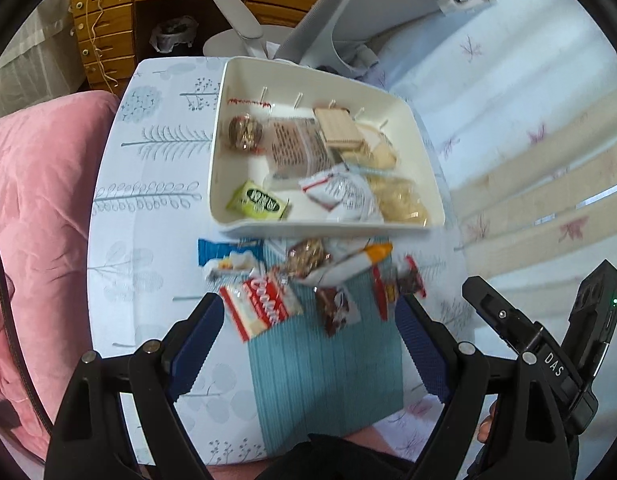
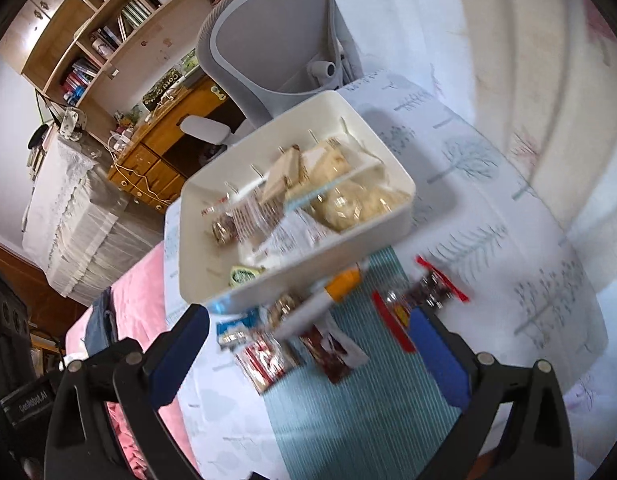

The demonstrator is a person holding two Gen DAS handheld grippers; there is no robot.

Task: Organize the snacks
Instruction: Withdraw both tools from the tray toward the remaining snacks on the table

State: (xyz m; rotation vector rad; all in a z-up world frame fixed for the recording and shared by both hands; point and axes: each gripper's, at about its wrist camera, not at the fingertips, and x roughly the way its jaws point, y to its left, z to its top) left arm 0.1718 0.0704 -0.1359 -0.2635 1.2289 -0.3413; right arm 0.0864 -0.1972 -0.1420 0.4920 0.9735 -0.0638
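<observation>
2 grippers, the left gripper (image 1: 308, 320) and right gripper (image 2: 308, 344), hang spread wide and empty over loose snack packets (image 1: 308, 280), apparently choosing what joins the half-filled white tray (image 1: 220, 152).

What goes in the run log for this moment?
left tongs: open, empty | right tongs: open, empty | snacks: loose on mat | tray: part filled

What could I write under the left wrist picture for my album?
Open left tool above loose snack packets on a teal mat, white tray half filled behind.
</observation>
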